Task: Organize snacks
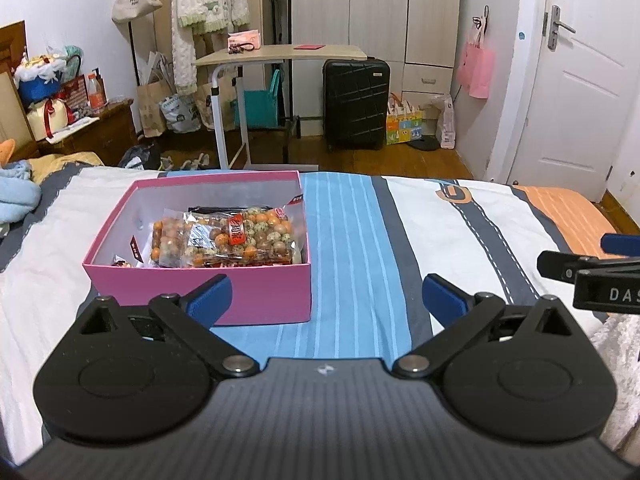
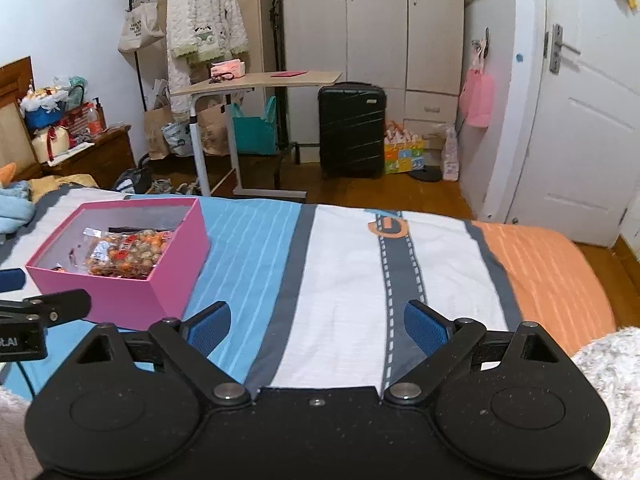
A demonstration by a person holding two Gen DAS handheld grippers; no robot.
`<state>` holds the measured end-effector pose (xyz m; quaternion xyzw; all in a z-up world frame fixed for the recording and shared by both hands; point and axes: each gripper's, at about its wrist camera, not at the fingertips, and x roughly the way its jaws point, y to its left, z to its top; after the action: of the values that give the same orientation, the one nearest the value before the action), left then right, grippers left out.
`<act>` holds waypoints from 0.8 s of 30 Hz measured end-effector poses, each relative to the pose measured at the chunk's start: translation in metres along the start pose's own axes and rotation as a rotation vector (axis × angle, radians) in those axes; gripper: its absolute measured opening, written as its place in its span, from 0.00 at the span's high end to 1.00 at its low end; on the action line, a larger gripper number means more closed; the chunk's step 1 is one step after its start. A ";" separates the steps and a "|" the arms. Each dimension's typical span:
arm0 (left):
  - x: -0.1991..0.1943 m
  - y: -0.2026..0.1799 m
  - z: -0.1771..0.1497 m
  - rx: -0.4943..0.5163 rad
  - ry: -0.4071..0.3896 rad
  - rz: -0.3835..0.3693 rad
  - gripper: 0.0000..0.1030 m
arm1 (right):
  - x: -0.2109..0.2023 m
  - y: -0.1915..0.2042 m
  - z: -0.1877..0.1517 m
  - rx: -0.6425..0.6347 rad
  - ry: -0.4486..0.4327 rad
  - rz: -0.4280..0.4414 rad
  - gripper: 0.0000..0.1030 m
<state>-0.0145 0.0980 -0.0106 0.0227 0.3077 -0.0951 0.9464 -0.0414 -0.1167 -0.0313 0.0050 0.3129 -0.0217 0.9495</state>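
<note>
A pink box [image 1: 256,292] stands on the striped bed cover; it also shows in the right wrist view [image 2: 120,300] at the left. Inside lies a clear bag of orange and speckled round snacks [image 1: 228,240], also seen in the right wrist view [image 2: 128,256], with other packets under and beside it. My left gripper [image 1: 326,296] is open and empty, just in front of the box's near right corner. My right gripper [image 2: 318,324] is open and empty over the white part of the cover, to the right of the box.
The bed cover [image 2: 344,264] has blue, grey, white and orange bands. Beyond the bed's far edge stand a small wheeled table [image 1: 280,56], a black suitcase [image 1: 356,100], bags on the floor and a white door [image 1: 580,80]. A blue blanket [image 1: 16,196] lies at far left.
</note>
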 end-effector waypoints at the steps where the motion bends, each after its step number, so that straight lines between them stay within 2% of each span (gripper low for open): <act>1: -0.001 -0.002 0.000 0.011 0.002 0.003 0.00 | 0.000 0.002 0.000 -0.007 0.002 -0.014 0.07; 7: -0.004 -0.010 -0.004 0.040 -0.013 0.011 0.00 | 0.003 0.001 -0.002 0.013 0.037 -0.005 0.07; 24: 0.000 -0.007 -0.010 -0.002 -0.026 0.025 0.00 | -0.005 0.008 -0.006 -0.015 0.005 -0.021 0.06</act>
<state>-0.0215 0.0922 -0.0190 0.0245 0.2953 -0.0834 0.9514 -0.0491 -0.1085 -0.0335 -0.0052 0.3156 -0.0295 0.9484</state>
